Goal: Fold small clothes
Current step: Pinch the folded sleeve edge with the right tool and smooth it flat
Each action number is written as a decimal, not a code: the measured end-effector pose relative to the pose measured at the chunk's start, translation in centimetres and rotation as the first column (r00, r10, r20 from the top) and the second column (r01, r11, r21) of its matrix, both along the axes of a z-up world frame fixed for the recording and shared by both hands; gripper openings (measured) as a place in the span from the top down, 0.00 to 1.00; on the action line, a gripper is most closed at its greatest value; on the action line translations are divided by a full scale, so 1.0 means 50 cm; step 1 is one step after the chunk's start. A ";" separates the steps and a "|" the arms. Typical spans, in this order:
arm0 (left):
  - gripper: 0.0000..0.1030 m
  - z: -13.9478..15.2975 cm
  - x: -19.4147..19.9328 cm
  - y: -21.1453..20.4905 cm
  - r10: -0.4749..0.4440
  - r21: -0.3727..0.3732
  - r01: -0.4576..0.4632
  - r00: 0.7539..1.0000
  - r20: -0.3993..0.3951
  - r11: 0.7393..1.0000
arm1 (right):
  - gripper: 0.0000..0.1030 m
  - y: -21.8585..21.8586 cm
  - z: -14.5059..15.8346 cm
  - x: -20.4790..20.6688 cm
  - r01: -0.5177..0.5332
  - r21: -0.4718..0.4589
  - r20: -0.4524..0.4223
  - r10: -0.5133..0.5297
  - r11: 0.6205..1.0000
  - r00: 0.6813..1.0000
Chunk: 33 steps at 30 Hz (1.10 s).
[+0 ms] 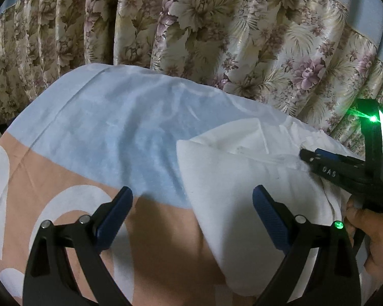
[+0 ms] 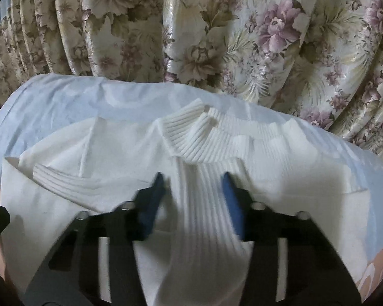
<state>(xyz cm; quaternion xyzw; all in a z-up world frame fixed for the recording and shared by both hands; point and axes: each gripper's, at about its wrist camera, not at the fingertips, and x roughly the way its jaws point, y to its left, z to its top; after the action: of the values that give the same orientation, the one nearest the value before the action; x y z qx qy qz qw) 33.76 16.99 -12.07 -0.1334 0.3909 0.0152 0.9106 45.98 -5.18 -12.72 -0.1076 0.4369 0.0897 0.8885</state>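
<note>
A white knit sweater [image 2: 140, 158] with ribbed trim lies partly folded on a bed. In the left wrist view its smooth white body [image 1: 229, 178] fills the right half. My left gripper [image 1: 192, 199] is open and empty, low over the bed at the sweater's left edge. My right gripper [image 2: 192, 186] is part open, its blue pads either side of a ribbed band [image 2: 204, 204] of the sweater; the frame is blurred and I cannot tell if the pads touch it. The right gripper also shows in the left wrist view [image 1: 326, 163], resting on the sweater.
The bed sheet is pale blue [image 1: 102, 127] and peach with white shapes [image 1: 63, 204]. A floral curtain [image 1: 191, 25] hangs close behind the bed's far edge. A hand [image 1: 370, 229] holds the right gripper.
</note>
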 end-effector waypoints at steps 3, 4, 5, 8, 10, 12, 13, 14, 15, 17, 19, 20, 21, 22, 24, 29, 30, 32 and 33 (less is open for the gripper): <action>0.08 -0.002 0.009 0.000 0.006 -0.002 -0.006 1.000 -0.009 1.000 | 0.92 -0.020 0.012 0.003 0.025 0.047 0.009 -0.026 0.999 1.000; 0.08 -0.003 0.013 0.001 0.011 -0.004 -0.011 1.000 -0.013 1.000 | 0.92 -0.022 0.016 0.002 0.029 0.056 0.015 -0.030 0.998 0.999; 0.08 -0.003 0.016 0.002 0.014 -0.005 -0.014 1.000 -0.017 1.000 | 0.92 -0.024 0.022 -0.002 0.032 0.064 0.027 -0.034 0.997 0.999; 0.08 -0.005 0.024 0.002 0.025 -0.002 -0.025 0.999 -0.028 1.000 | 0.92 -0.038 0.041 -0.009 0.037 0.090 0.056 -0.042 0.995 0.998; 0.08 -0.005 0.026 -0.002 0.028 0.005 -0.027 0.999 -0.040 1.000 | 0.92 -0.056 0.057 -0.010 0.040 0.112 0.068 -0.048 0.993 0.997; 0.08 -0.007 0.023 -0.009 0.025 0.005 -0.025 0.998 -0.050 1.000 | 0.92 -0.082 0.075 -0.008 0.037 0.119 0.093 -0.048 0.992 0.995; 0.08 -0.007 0.020 -0.013 0.022 0.005 -0.022 0.998 -0.051 1.000 | 0.92 -0.095 0.081 -0.005 0.037 0.122 0.102 -0.049 0.992 0.994; 0.08 -0.007 0.018 -0.018 0.019 0.007 -0.019 0.999 -0.050 1.000 | 0.92 -0.114 0.088 0.000 0.041 0.119 0.106 -0.054 0.992 0.993; 0.08 -0.007 0.016 -0.023 0.016 0.008 -0.016 0.999 -0.050 1.000 | 0.92 -0.143 0.096 0.007 0.054 0.124 0.112 -0.068 0.991 0.991; 0.08 -0.006 0.016 -0.036 0.014 0.008 -0.013 0.999 -0.051 1.000 | 0.92 -0.190 0.107 0.017 0.068 0.156 0.115 -0.087 0.985 0.990; 0.08 -0.004 0.021 -0.047 0.013 0.010 -0.013 0.998 -0.054 1.000 | 0.92 -0.245 0.120 0.021 0.079 0.190 0.126 -0.104 0.979 0.987; 0.08 -0.002 0.024 -0.052 0.013 0.011 -0.013 0.998 -0.056 1.000 | 0.92 -0.274 0.128 0.019 0.084 0.213 0.131 -0.114 0.973 0.985; 0.08 0.000 0.028 -0.057 0.014 0.013 -0.013 0.998 -0.056 1.000 | 0.92 -0.300 0.134 0.016 0.086 0.240 0.138 -0.122 0.967 0.983; 0.08 0.002 0.032 -0.064 0.014 0.019 -0.013 0.998 -0.057 1.000 | 0.92 -0.333 0.139 0.010 0.094 0.274 0.141 -0.136 0.957 0.981; 0.08 0.002 0.040 -0.076 0.014 0.029 -0.012 0.998 -0.062 1.000 | 0.92 -0.386 0.143 -0.003 0.103 0.318 0.141 -0.154 0.942 0.978; 0.06 -0.017 0.072 -0.121 0.004 0.100 0.007 0.994 -0.112 0.995 | 0.92 -0.456 0.101 -0.032 0.136 0.312 0.099 -0.174 0.940 0.980; 0.06 -0.018 0.073 -0.124 0.008 0.107 0.004 0.994 -0.113 0.994 | 0.92 -0.470 0.090 -0.039 0.144 0.315 0.087 -0.179 0.938 0.980; 0.06 -0.019 0.075 -0.128 0.020 0.114 -0.006 0.993 -0.118 0.993 | 0.90 -0.493 0.068 -0.055 0.160 0.322 0.066 -0.191 0.933 0.979; 0.05 -0.019 0.075 -0.129 0.024 0.113 -0.011 0.993 -0.118 0.994 | 0.89 -0.504 0.056 -0.063 0.172 0.321 0.054 -0.199 0.931 0.978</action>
<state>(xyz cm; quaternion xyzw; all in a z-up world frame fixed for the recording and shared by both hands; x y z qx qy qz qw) 37.51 10.56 -13.03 -0.0844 0.4421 0.0531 0.8914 42.81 -30.38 -9.90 0.0735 0.3865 0.0691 0.9168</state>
